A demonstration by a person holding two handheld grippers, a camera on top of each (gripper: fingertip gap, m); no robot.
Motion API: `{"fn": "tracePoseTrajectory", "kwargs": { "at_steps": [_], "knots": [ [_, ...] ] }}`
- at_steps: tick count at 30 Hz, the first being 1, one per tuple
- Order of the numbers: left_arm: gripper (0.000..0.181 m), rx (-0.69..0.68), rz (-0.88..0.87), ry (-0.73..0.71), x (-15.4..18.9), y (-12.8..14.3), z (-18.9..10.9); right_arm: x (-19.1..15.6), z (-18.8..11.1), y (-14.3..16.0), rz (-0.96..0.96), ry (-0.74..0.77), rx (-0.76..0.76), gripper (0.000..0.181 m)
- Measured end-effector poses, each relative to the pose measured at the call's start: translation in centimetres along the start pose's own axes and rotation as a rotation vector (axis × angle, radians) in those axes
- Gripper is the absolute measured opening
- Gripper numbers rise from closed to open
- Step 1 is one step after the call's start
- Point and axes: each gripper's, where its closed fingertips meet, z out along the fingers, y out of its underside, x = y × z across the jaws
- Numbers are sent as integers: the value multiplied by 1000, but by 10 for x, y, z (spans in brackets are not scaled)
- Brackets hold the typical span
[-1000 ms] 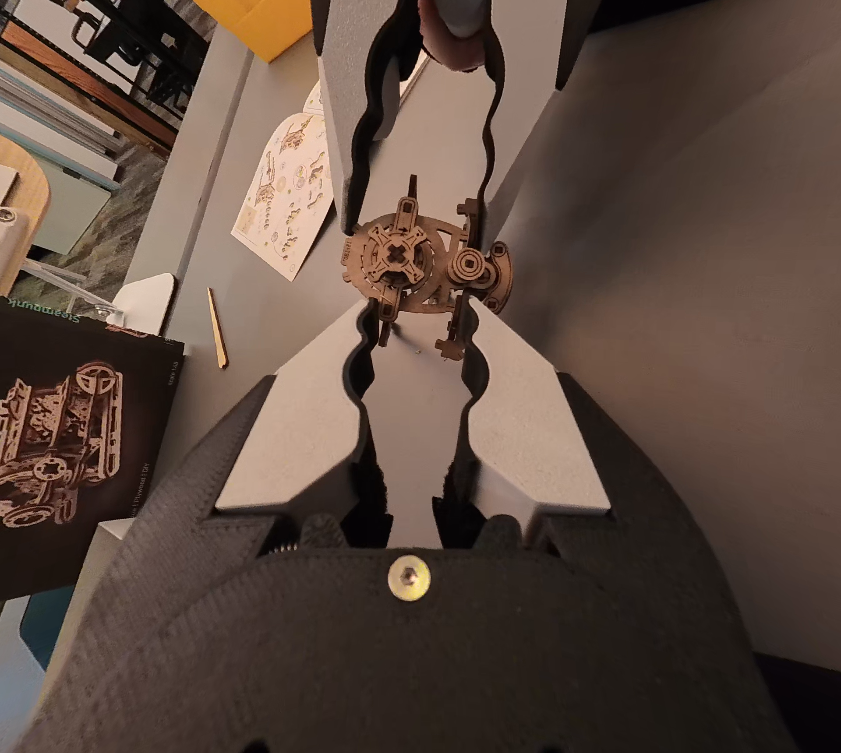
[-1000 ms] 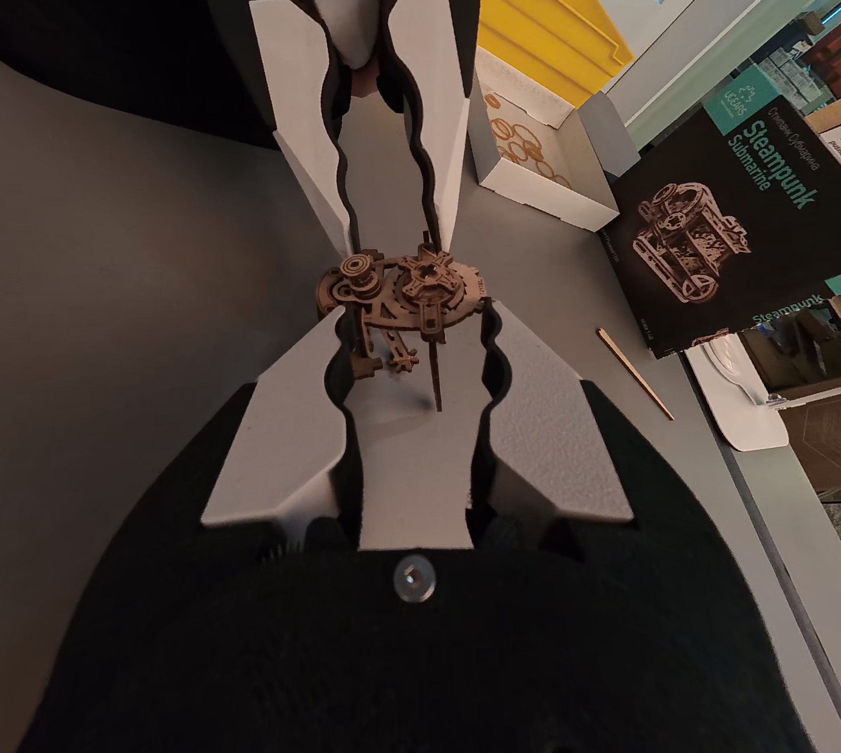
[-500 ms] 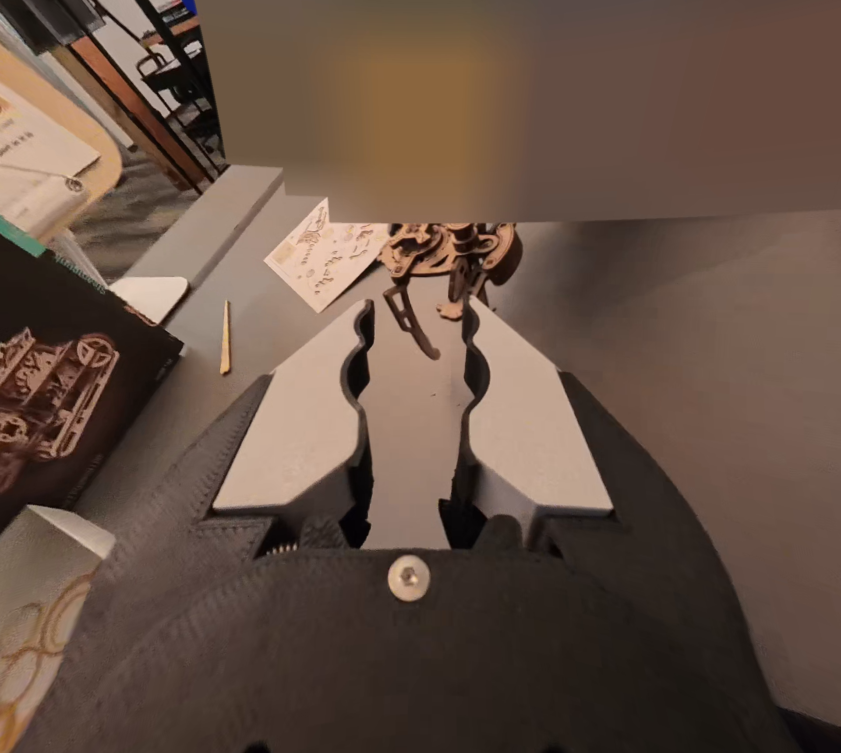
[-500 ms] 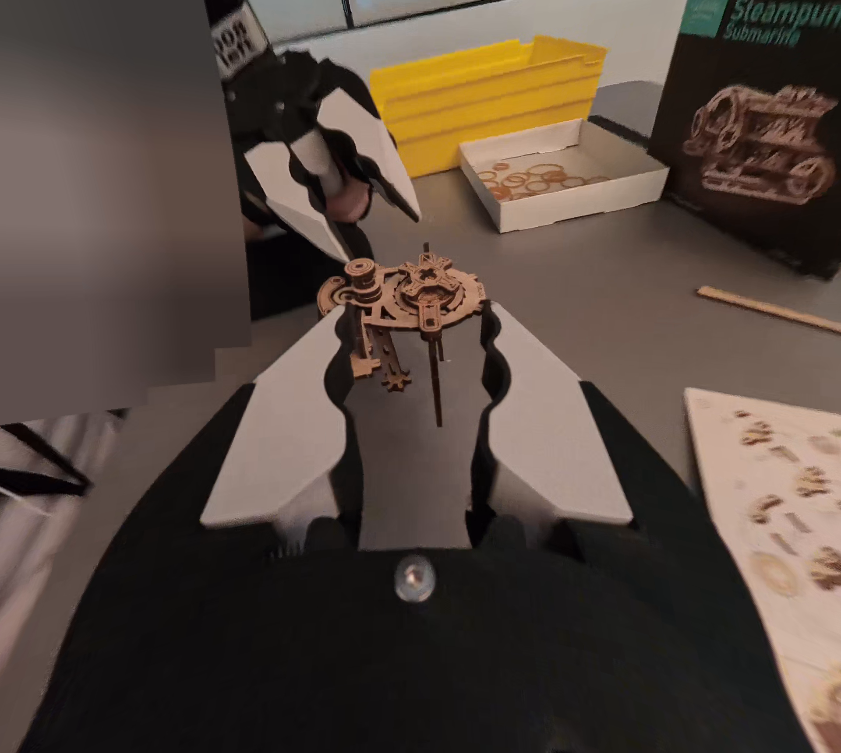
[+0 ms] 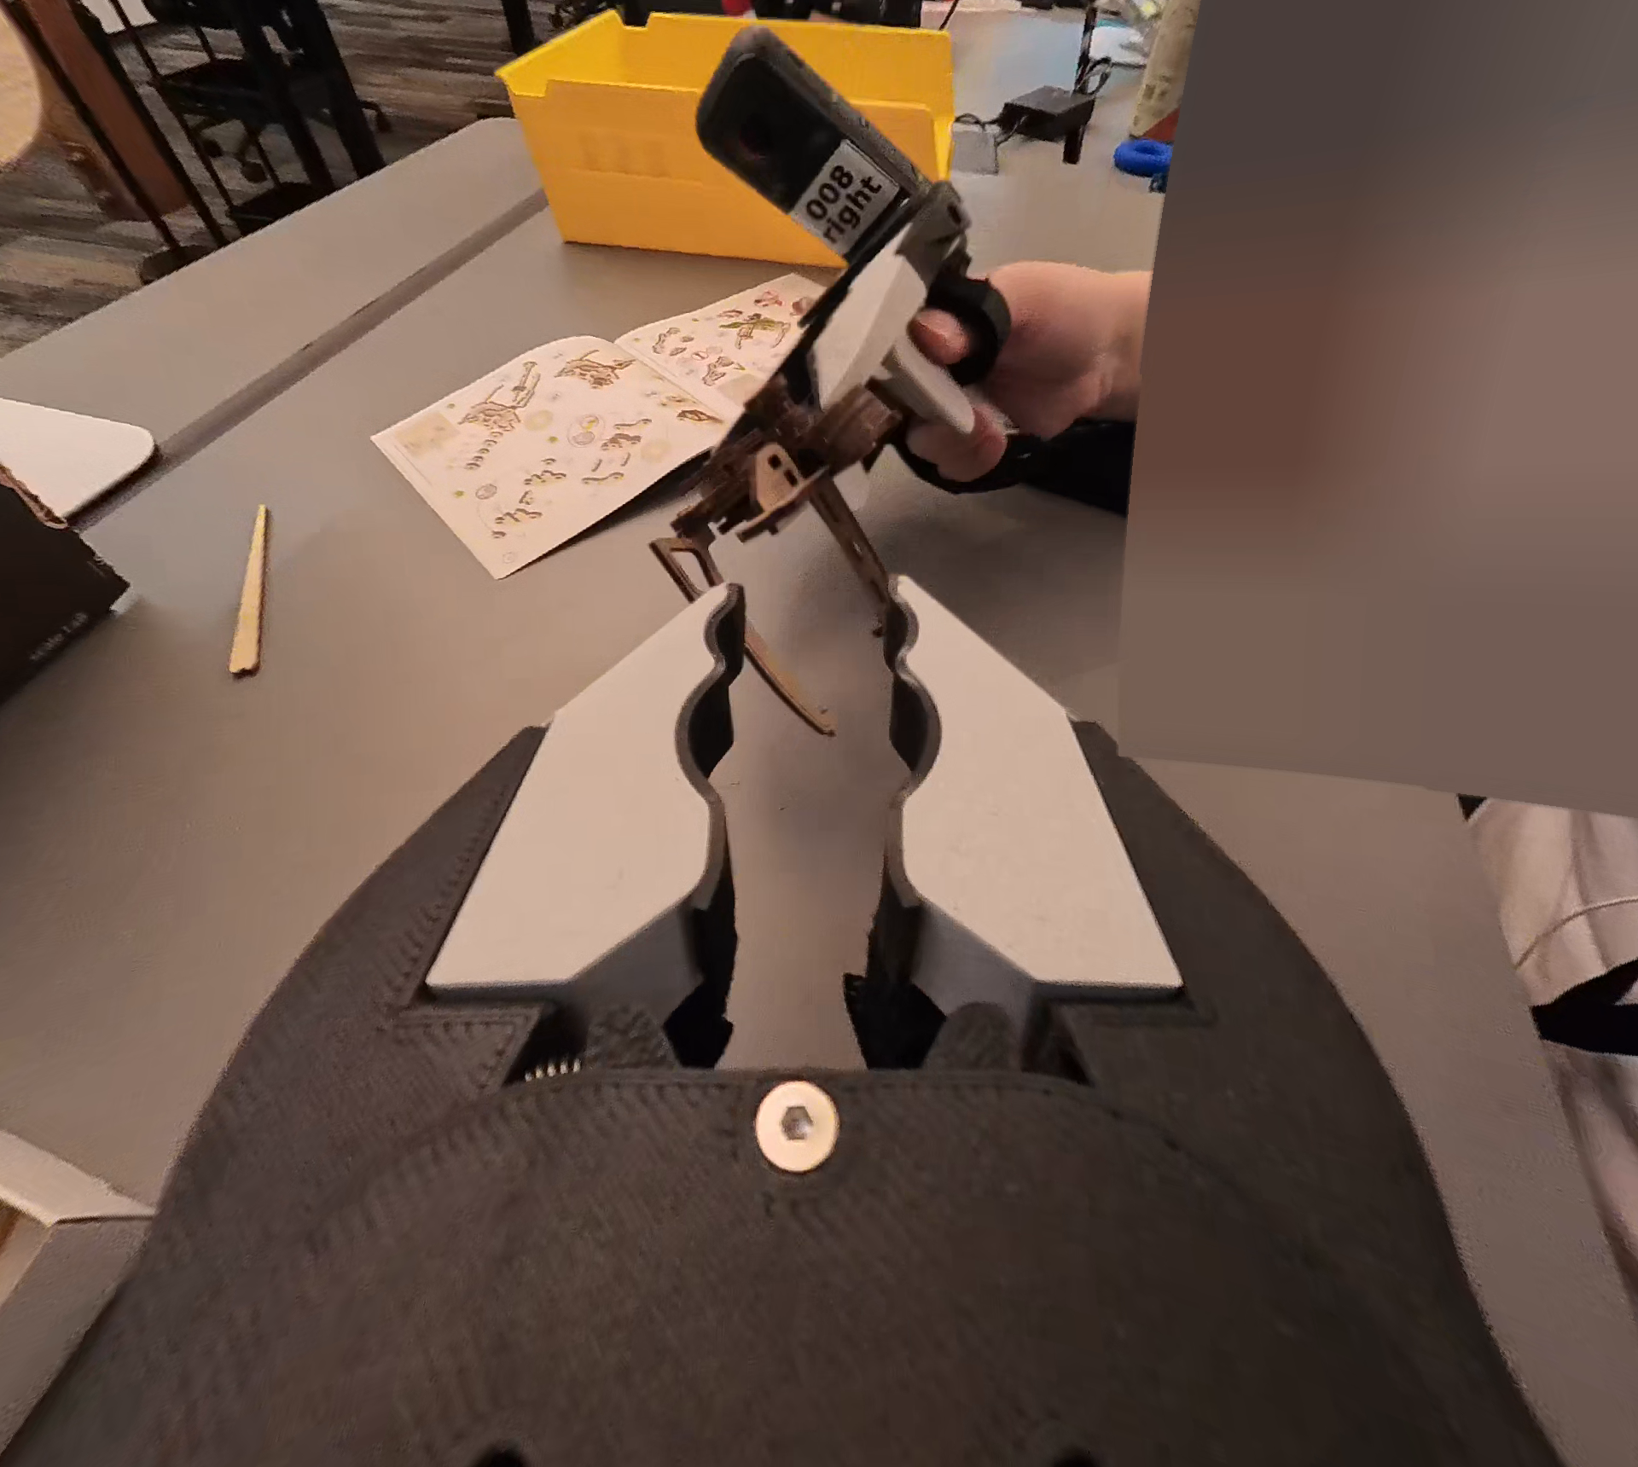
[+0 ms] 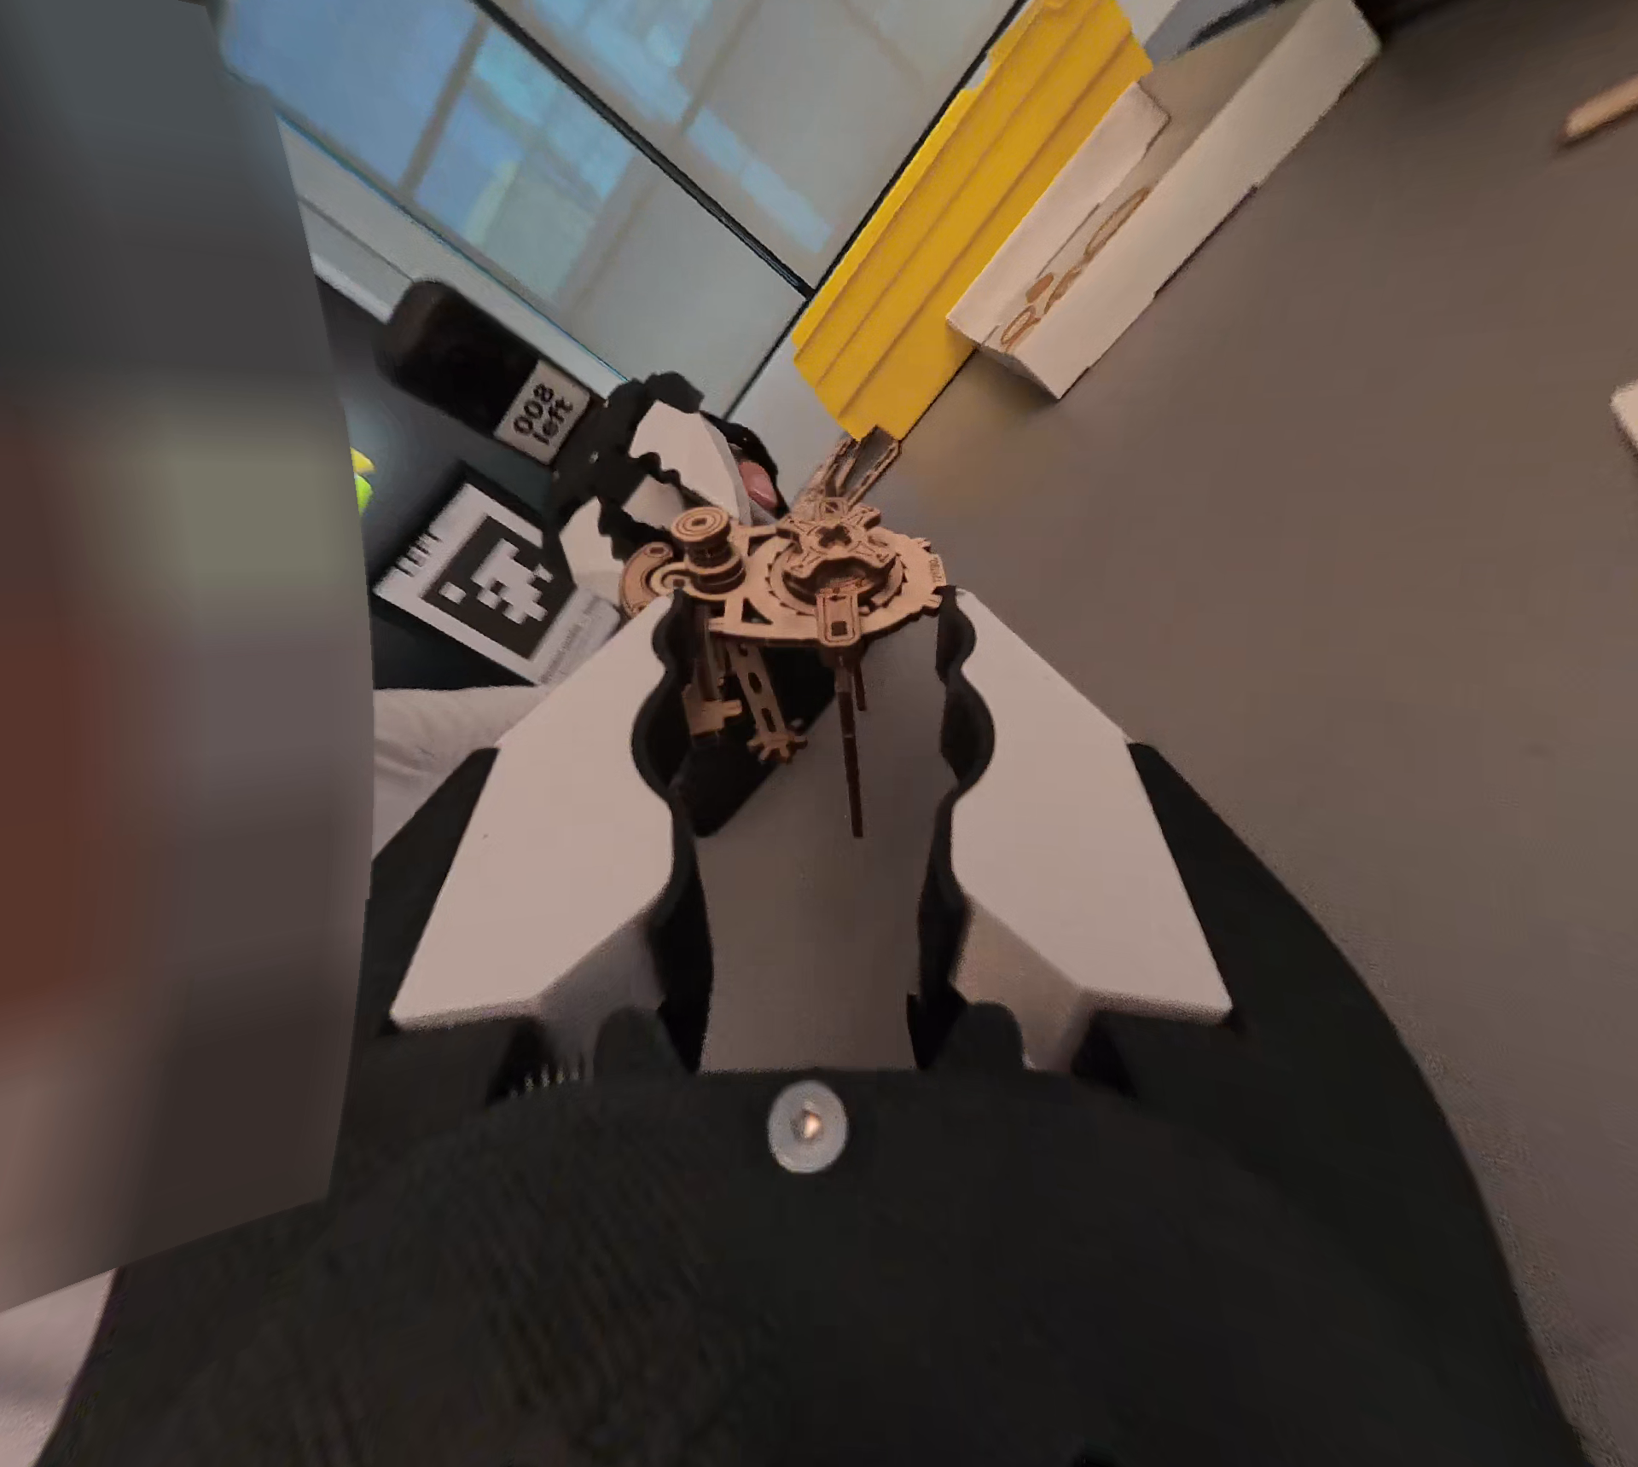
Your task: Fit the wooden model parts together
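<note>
Brown laser-cut wooden gear assembly (image 6: 784, 591), thin struts hanging below, lifted off grey table (image 5: 354, 715), pinched at right gripper (image 6: 807, 609) fingertips; left gripper (image 5: 811, 609) spread, empty; white printed labels on both cameras

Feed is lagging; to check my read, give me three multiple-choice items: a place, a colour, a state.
1. The wooden stick lies: A. on the table, apart from the booklet; B. on the floor; C. across the booklet.
2. The bin is: A. blue; B. yellow; C. red.
3. The wooden model is: A. lying flat; B. loose in the bin; C. clamped by the right gripper.
Key: A, bare table surrounds it; B, its walls are yellow; C, the fingertips pinch it clear of the table.
</note>
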Motion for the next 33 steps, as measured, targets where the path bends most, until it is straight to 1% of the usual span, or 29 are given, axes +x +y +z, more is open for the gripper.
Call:
{"fn": "tracePoseTrajectory", "kwargs": {
  "at_steps": [3, 6, 7, 9, 11, 12, 13, 15, 19, 22, 23, 24, 25, 26, 27, 28, 29, 30, 31, 33],
  "knots": [
    [32, -18, 64, -55, -4, 3, 2, 11, 0, 7, 119, 21, -23, 55],
    [33, -32, 148, -85, -3, 5, 4, 14, 5, 21, 208, 14, -89, 55],
    [34, -49, 191, -110, -5, 8, 5, 14, 7, 25, 239, 12, -101, 54],
    [36, -100, 277, -99, 1, 19, 10, 12, 11, 32, 294, -9, -125, 54],
    [38, -149, 325, -108, 3, 29, 16, 12, 14, 39, 326, -10, -151, 55],
    [34, -160, 338, -127, 1, 32, 18, 12, 16, 43, 339, -3, -172, 55],
    [25, -166, 350, -138, 0, 34, 20, 13, 17, 49, 351, 0, -198, 55],
    [15, -176, 356, -106, 3, 40, 22, 16, 18, 57, 349, 13, -243, 55],
    [14, -192, 275, -24, 6, 49, 23, 20, 12, 57, 276, 47, -288, 55],
    [13, -191, 195, 56, 10, 52, 20, 33, 0, 47, 179, 123, -286, 55],
    [13, -189, 161, 70, 9, 52, 19, 32, -3, 40, 125, 121, -272, 55],
    [13, -192, 127, 92, 10, 52, 18, 22, -3, 29, 32, 81, -246, 51],
    [13, -202, 100, 110, 10, 53, 17, 5, -1, 22, -106, 21, -239, 45],
    [13, -208, 76, 122, 9, 54, 16, -14, -1, 21, -286, -31, -255, 38],
    [13, -209, 54, 135, 9, 54, 15, -26, 0, 26, -493, -43, -285, 31],
    [13, -212, 44, 153, 10, 55, 13, -29, 0, 32, -699, -8, -307, 25],
    [13, -211, 48, 156, 9, 56, 13, -25, 2, 35, -873, 58, -315, 18],
    [12, -211, 63, 155, 7, 58, 12, -20, 3, 39, -979, 107, -336, 11],
    [10, -217, 82, 151, 6, 61, 11, -18, 5, 46, -1005, 111, -370, 11],
    [8, -226, 98, 137, 2, 64, 11, -24, 10, 55, -947, 52, -383, 11]
  ]
}}
